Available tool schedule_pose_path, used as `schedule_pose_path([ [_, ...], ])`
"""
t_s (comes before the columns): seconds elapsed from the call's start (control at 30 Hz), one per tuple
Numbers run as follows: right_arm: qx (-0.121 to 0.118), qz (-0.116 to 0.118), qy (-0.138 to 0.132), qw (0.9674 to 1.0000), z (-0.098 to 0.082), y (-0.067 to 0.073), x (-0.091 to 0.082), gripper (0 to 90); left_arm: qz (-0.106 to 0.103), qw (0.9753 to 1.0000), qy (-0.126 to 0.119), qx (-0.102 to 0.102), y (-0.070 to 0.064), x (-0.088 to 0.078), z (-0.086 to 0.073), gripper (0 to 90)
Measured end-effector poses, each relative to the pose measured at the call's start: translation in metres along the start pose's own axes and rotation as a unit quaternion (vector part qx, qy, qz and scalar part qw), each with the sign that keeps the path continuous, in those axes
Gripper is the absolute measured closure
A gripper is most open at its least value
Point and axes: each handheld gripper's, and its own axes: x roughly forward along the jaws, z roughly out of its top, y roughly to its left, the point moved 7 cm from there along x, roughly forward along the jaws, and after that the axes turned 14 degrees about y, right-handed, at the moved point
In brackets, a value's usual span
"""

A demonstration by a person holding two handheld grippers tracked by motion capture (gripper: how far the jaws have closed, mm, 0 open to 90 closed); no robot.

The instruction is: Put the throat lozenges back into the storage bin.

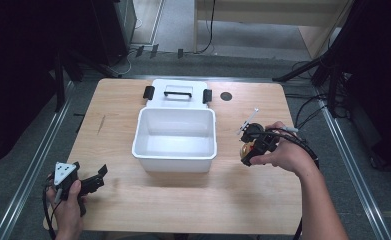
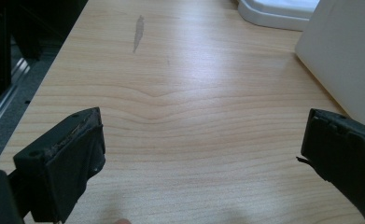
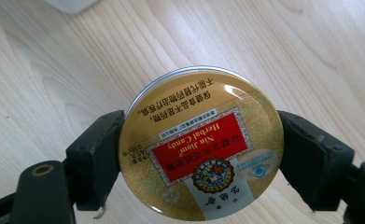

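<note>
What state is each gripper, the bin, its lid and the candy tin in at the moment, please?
Left gripper: open, empty, over bare table.
Right gripper: shut on the candy tin.
Candy tin: lid on, clamped by its rim.
White bin: open, upright, looks empty.
Bin lid: off, flat on the table behind the bin.

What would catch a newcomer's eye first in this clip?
The white bin stands open and empty mid-table, its lid lying behind it. To its right, the right tool clamps a round gold candy tin edge to edge. The left tool waits open near the table's front left corner.
</note>
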Motion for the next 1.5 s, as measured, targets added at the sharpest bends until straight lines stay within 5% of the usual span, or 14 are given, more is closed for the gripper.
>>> schedule_pose_path([
  [0.57,-0.041,-0.012,-0.004,0.9991,0.024,0.003,-0.028,20.8,0.02,0.998,-0.05,0.035,-0.009,-0.001,0.007,0.1],
  [1.23,-0.091,-0.023,-0.01,0.9955,0.064,0.013,-0.063,20.8,0.01,0.9977,-0.026,0.061,-0.011,0.003,0.006,0.2],
  [1.5,-0.105,-0.029,-0.009,0.994,0.079,0.019,-0.072,20.8,0.0,0.9982,-0.027,0.054,-0.01,0.003,0.006,0.2],
])
